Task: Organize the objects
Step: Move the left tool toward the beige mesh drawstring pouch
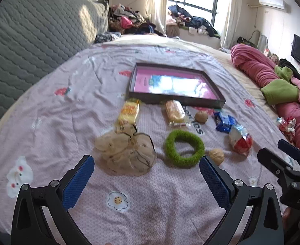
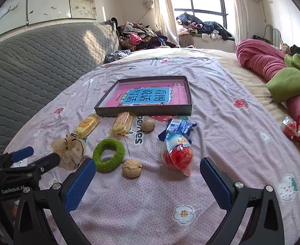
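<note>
- Pink patterned bedsheet (image 1: 48,112) fills the middle of both views.
- Dark shallow tray (image 2: 143,110), centre frame, holds a pink book (image 2: 150,97).
- Beige scrunchie (image 1: 127,153) lies left of the green ring (image 1: 184,149), lower centre.
- 2 yellow snack packs (image 1: 128,112) sit just below the tray.
- Red-and-white packet (image 2: 177,155) touches the blue wrapper (image 2: 179,127).
- 2 walnuts (image 2: 132,167) lie near the ring.
- Left gripper (image 1: 146,172) and right gripper (image 2: 147,175), bottom of frame, both spread wide, holding nothing.

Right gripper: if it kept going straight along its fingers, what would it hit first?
Probably the bedsheet itself, since the open right gripper tilts downward. Nearest objects ahead are the walnut and the red-and-white snack packet; depth is unclear.
</note>
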{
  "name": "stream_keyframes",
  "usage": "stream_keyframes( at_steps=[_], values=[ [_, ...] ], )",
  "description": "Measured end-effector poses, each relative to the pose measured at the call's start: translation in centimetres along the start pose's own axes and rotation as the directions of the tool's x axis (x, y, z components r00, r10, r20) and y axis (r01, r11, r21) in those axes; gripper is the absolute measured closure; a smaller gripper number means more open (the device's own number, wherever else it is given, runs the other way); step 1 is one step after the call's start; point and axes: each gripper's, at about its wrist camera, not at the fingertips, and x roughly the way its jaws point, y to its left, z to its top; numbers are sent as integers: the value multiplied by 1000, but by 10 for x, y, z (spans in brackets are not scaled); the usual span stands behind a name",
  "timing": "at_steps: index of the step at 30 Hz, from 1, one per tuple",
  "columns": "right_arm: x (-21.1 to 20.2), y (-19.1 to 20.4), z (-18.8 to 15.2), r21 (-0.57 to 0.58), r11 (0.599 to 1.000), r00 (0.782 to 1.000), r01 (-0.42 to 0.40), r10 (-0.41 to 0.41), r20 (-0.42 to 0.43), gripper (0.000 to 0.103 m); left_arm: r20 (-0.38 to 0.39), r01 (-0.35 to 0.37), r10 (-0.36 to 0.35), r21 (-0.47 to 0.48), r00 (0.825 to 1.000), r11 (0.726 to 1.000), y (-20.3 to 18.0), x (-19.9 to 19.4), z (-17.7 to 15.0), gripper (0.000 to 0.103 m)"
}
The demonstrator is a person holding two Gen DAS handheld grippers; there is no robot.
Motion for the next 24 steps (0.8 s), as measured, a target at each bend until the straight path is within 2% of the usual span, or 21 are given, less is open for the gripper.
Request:
stream_keyframes(
  at_steps=[9,14,18,21,24],
  values=[
    [-21,3,23,-27,1000,1000,4,-3,29,0,25,-12,12,-8,1000,1000,6,-17,22,0],
    [-25,3,37,-30,999,999,12,-11,35,0,27,2,-1,-12,1000,1000,8,-17,37,0],
    [-20,2,51,-26,999,1000,20,-19,21,0,32,-14,14,1,999,1000,10,-14,54,0],
    [-11,-2,59,-27,999,999,42,-42,-2,0,13,-23,23,6,1000,1000,14,-4,65,0],
    [0,-7,64,-29,998,998,55,-56,-28,0,-40,-13,13,0,999,1000,19,14,71,0]
  ],
)
